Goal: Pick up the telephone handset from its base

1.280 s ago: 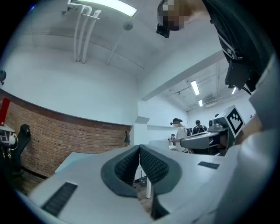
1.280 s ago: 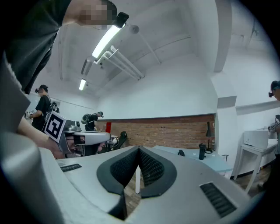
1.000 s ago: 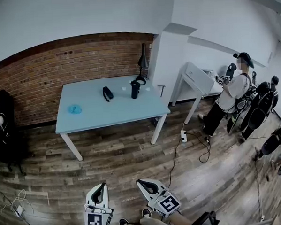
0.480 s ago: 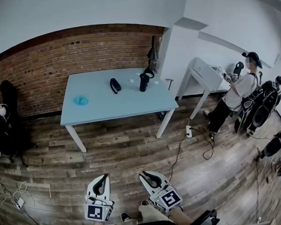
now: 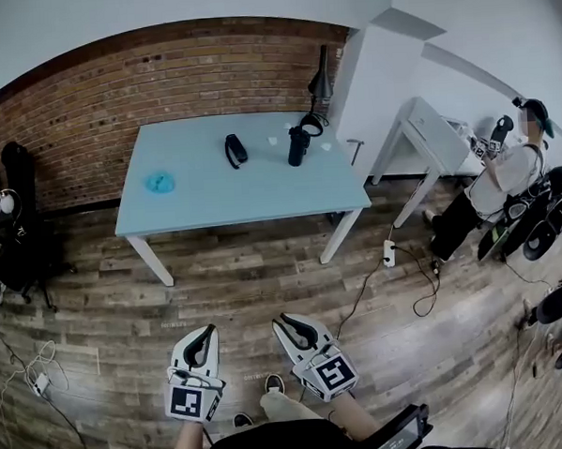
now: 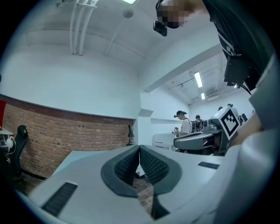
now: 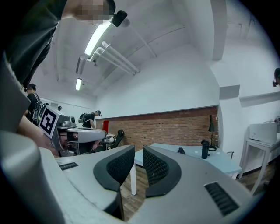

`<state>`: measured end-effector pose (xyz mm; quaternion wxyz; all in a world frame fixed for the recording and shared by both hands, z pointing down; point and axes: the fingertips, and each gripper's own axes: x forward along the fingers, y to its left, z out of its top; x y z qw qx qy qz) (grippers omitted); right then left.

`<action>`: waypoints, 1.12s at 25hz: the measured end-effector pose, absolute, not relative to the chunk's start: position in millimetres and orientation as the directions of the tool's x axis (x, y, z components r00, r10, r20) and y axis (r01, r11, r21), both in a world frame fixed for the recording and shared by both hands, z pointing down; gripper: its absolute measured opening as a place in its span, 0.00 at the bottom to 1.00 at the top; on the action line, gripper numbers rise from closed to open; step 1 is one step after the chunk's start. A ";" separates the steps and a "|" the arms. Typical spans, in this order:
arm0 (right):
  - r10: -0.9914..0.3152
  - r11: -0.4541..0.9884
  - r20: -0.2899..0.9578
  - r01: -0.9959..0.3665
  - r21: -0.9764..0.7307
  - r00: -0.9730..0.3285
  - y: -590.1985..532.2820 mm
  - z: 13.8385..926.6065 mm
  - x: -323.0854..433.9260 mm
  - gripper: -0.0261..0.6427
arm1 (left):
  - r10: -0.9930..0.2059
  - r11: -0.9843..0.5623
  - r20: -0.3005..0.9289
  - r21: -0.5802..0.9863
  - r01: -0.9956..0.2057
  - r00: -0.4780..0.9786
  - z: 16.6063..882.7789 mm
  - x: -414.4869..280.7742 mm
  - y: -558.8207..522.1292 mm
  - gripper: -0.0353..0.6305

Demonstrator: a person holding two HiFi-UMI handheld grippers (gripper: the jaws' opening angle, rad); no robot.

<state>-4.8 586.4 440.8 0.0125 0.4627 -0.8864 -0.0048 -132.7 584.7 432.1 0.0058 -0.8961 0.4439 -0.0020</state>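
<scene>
The black telephone handset lies on the far part of a light blue table, well ahead of both grippers; in the right gripper view the handset shows as a small dark shape. Whether it rests on a base I cannot tell at this distance. My left gripper and right gripper hang side by side above the wooden floor, short of the table, pointing level toward it. Both are shut with nothing between the pads: the left gripper has its tips touching, and the right gripper shows only a thin slit.
On the table stand a black bottle, a black desk lamp and a small blue object. A brick wall backs it. A power strip with cables lies at right, near a white desk and a person. A black chair stands left.
Both grippers and the head view have moved toward the table, which now sits larger and lower in the picture. The grippers stay shut and side by side.
</scene>
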 end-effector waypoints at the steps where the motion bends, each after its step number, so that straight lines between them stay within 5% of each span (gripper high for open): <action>1: -0.818 0.575 0.016 -0.818 0.023 -0.574 576.3 440.1 1.2 0.13 | -0.800 -0.600 0.002 -0.016 -0.799 0.601 431.9 -127.1 576.3 0.05; 28: -0.851 0.524 0.074 -0.850 0.061 -0.519 431.1 436.0 -30.8 0.13 | -0.748 -0.661 0.050 0.021 -0.750 0.662 451.1 -151.3 418.1 0.05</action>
